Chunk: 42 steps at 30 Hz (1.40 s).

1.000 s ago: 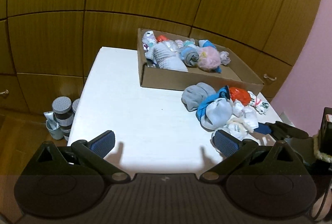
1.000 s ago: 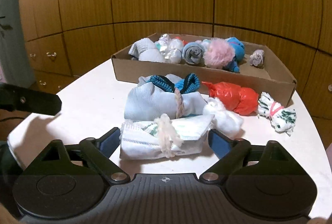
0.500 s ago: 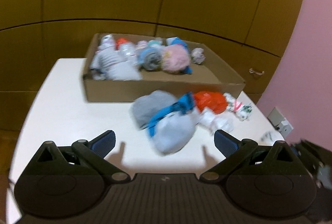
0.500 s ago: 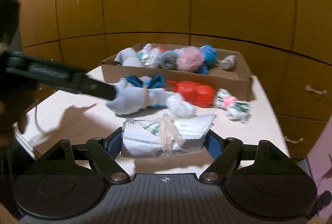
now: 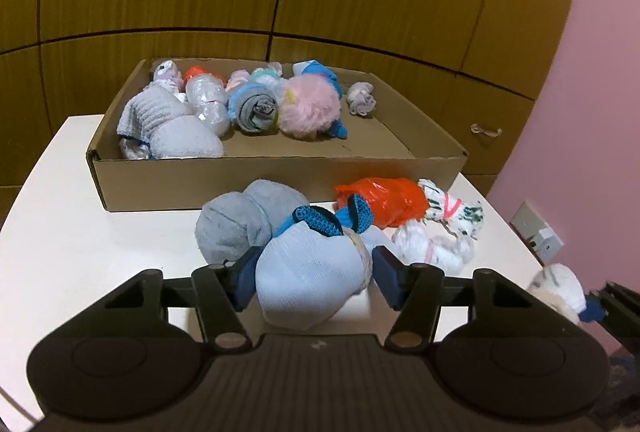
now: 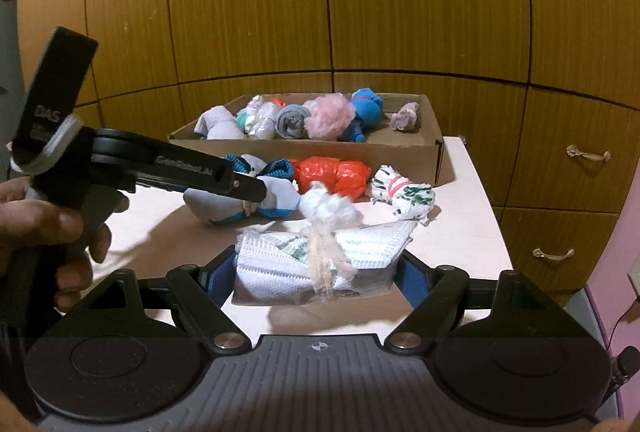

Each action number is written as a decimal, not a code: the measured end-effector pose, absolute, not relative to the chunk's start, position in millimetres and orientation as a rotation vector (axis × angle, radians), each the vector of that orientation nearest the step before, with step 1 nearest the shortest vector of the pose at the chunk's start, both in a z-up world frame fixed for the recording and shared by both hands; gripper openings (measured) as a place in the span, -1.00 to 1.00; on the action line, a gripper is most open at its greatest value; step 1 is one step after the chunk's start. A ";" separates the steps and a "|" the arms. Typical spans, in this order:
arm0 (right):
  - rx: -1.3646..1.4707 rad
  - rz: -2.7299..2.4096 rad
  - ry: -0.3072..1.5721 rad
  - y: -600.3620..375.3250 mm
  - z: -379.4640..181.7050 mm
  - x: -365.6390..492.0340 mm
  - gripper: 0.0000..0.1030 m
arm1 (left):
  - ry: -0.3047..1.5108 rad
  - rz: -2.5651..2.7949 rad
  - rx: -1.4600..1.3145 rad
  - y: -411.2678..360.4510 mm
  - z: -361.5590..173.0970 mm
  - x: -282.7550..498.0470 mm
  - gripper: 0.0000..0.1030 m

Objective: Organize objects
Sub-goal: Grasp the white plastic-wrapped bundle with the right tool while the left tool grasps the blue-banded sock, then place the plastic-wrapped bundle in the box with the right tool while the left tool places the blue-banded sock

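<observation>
Pale-blue bundle [image 5: 308, 280] tied with cord, left tongs [image 5: 314, 277] just closed, pinching it

Black gripper [image 6: 320, 274], blue pads [image 5: 246, 278], silver screws.

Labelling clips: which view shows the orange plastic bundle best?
The right wrist view: the orange plastic bundle lies unobstructed in front of the cardboard box, both knotted lobes visible. In the left wrist view the blue sock cuff covers its near-left end.
</observation>
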State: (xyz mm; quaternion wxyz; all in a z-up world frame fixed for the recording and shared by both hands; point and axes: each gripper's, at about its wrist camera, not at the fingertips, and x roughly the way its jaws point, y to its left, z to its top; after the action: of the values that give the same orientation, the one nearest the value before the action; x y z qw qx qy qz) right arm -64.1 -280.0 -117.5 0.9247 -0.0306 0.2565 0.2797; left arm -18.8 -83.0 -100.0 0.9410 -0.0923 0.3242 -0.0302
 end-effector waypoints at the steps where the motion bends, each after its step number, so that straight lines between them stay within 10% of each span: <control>1: -0.063 0.577 0.529 -279.5 -118.3 -63.0 0.63 | 0.661 -0.064 -0.189 -83.1 -100.0 -20.0 0.07; 42: -0.077 0.596 0.499 -291.9 -78.4 -42.1 0.62 | 0.649 -0.021 -0.037 -87.5 -46.0 -32.6 0.05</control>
State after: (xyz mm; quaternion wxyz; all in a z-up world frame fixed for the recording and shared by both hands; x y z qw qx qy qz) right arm -42.1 -291.9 -78.4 0.9247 -0.0373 0.2434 0.2905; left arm -32.6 -87.5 -46.0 0.9476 -0.0182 0.3187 -0.0102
